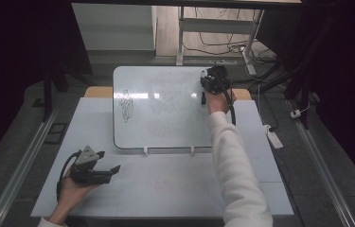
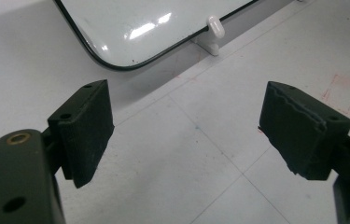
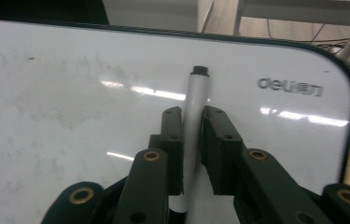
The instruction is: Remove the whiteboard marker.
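I am clamping my right claw (image 3: 192,135) on the marker (image 3: 195,116) at the whiteboard's (image 1: 165,118) two o'clock corner; left claw (image 2: 186,135) is idling wide open, empty. The smooth barrel could be slipping sideways.

Whiteboard (image 1: 165,123) at the back of your table (image 1: 165,189), a gripper at each end.

Your right gripper (image 1: 208,87) sits over the board's far right corner, its jaws around the marker (image 3: 192,140). The scribble (image 1: 126,106) lies on the board's left part. Your left gripper (image 1: 111,163) rests on the table, near left, before the board's near left corner.
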Motion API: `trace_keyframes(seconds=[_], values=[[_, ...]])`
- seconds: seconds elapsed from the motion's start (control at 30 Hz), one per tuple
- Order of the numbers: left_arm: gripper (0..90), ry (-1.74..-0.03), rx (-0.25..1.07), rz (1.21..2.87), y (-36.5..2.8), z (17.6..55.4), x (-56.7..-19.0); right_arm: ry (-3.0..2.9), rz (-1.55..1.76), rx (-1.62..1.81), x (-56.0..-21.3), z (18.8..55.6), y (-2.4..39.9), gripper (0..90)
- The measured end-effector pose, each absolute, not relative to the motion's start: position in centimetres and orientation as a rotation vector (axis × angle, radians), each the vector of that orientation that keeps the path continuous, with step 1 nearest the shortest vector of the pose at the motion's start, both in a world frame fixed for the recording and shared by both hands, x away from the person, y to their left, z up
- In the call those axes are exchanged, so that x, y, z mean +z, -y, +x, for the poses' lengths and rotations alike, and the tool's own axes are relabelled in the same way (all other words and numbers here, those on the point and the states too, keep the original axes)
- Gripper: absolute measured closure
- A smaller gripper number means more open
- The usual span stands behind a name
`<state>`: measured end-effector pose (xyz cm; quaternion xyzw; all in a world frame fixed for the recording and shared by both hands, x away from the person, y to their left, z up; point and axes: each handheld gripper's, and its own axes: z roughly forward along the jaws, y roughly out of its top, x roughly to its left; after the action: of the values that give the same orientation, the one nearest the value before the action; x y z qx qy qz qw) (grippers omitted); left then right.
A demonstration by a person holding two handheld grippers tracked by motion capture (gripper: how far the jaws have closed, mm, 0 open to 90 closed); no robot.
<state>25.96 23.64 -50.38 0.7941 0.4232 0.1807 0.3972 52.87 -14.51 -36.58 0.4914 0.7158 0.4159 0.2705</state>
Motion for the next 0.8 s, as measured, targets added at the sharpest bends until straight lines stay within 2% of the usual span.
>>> trace_keyframes(seconds=[0.43, 0.8], values=[[18.6, -1.078, 0.458, 2.011, -23.8, 26.0, -50.5, -1.942, 1.283, 1.169, -36.3, 52.1, 14.3, 80.7], [18.5, -1.079, 0.456, 2.014, -23.7, 26.0, -50.5, -1.933, 1.169, 1.323, -36.2, 49.5, 15.6, 80.7]])
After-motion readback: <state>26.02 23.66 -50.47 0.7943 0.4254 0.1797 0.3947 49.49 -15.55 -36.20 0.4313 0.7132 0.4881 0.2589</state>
